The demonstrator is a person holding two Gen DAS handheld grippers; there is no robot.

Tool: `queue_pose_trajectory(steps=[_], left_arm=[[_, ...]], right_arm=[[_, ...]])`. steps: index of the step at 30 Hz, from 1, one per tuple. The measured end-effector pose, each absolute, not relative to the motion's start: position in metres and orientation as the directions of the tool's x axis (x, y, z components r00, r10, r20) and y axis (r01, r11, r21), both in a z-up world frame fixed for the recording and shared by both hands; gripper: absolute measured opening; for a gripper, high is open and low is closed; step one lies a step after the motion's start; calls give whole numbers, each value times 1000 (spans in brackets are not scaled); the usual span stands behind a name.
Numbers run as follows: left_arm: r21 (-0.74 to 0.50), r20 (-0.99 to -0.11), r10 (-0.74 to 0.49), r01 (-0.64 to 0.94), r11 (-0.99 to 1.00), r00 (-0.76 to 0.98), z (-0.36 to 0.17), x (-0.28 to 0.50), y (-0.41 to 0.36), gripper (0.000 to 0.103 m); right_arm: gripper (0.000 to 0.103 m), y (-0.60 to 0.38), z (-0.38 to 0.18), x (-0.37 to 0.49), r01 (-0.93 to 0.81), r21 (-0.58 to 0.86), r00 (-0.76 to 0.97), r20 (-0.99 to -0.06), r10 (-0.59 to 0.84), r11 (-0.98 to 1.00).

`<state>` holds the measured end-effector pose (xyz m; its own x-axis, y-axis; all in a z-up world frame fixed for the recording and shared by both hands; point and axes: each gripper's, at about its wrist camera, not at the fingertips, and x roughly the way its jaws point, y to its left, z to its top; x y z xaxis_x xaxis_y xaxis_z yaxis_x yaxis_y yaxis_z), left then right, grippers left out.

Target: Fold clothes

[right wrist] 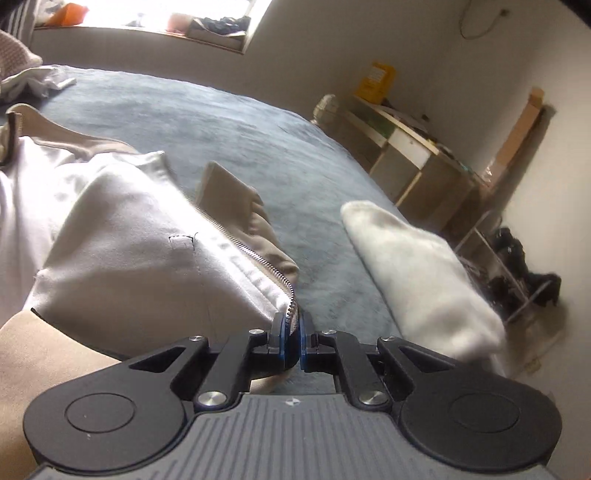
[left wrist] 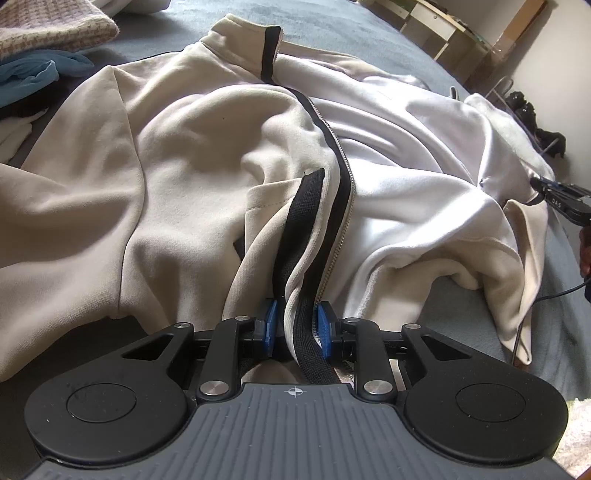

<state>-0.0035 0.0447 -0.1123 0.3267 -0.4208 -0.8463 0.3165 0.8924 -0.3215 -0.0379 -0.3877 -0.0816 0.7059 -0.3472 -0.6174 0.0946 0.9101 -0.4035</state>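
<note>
On the bed (left wrist: 332,22), a zip jacket (left wrist: 166,147) was held open by both grippers.
Left gripper (left wrist: 297,325) fingers were clamped on the black zipper tape (left wrist: 295,236), right gripper (right wrist: 291,339) fingers on the toothed edge (right wrist: 258,264), seemingly for spreading flat.

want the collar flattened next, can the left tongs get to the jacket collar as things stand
Probably not yet: the left tongs are shut on the jacket zipper edge, and the collar lies at the garment's far end.

Cream zip-up jacket (left wrist: 177,155) lies rumpled, unzipped, on the bed.
</note>
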Motion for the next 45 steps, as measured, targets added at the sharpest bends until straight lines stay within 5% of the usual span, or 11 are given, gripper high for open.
queue_pose_trajectory(steps=[9,11,12,18,23,29,34,45], left_arm=[[-298,-862,-399,326,897,312,-112,0,43,25],[-292,-866,-394,329,898,309,-111,0,42,25],[-289,-867,-392,330,898,307,-111,1,42,25],[-264,-874,-372,336,904,312,-110,2,37,25],[-239,-855,-364,344,908,368,-104,-5,36,13],[-214,-797,-353,316,924,490,-76,-9,56,6],[-194,-741,-268,186,963,615,-48,2,108,4],[-149,-723,-37,-104,983,690,-48,20,212,4]], right_arm=[[12,-420,-117,-43,161,-281,653,-688,-316,946],[40,-428,-101,-54,207,-184,682,-677,-277,961],[45,-432,-92,-60,229,-135,702,-664,-260,964],[47,-437,-33,-97,261,251,857,-505,-104,932],[47,-394,-26,-89,50,515,873,-439,213,856],[47,-296,-55,-53,-150,493,743,-516,427,857],[47,-235,-77,-43,-226,390,665,-607,434,892],[47,-249,-91,-41,-154,444,632,-642,434,883]])
